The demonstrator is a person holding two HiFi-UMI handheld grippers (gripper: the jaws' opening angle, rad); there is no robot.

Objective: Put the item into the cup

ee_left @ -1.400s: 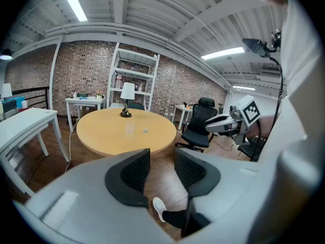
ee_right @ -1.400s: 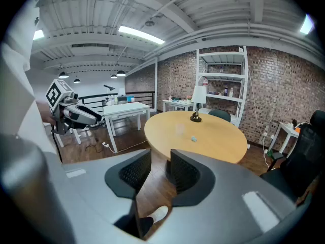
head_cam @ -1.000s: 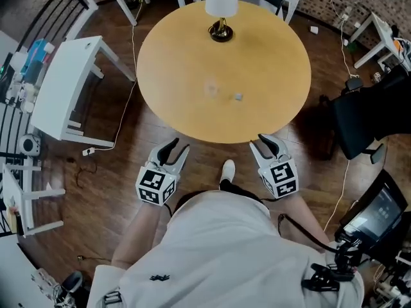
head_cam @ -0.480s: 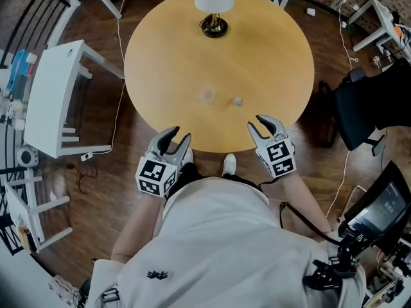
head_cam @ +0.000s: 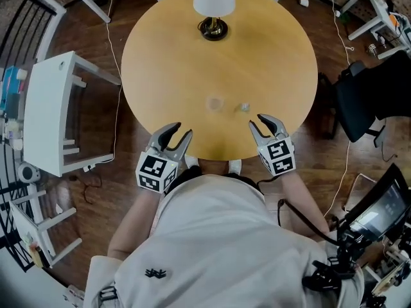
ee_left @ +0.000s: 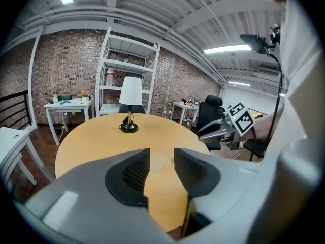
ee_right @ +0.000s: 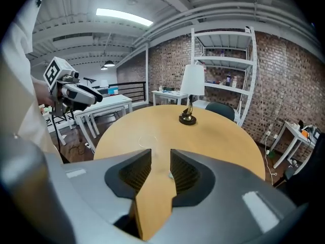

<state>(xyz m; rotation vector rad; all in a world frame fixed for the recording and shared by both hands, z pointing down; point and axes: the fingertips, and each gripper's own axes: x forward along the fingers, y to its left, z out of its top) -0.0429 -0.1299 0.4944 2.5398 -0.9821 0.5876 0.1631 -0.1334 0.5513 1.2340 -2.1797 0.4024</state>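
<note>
The task is at the approach step: nothing is picked up yet. The item (head_cam: 244,107), a small pale piece, lies on the round tabletop (head_cam: 173,63) near its near edge. The cup (head_cam: 214,102), clear and faint, stands just to the item's left, apart from it. A lamp (head_cam: 214,5) stands at the far side, well away from both.

The left gripper (head_cam: 178,133) hovers at the near edge, left of the cup. Its jaws stand moderately apart with only bare tabletop between them. The right gripper (head_cam: 261,122) hovers at the near edge too, just near and right of the item. Its jaws are parted about as much and hold nothing. In the right gripper view a small pale thing just past the jaws is probably the item.

By my reading, the right gripper is better placed for the pick. The next move calls for bringing it forward and down so the jaws straddle the item, then closing gently. The piece is small, so alignment must be close. The light cup may tip if nudged.
</note>
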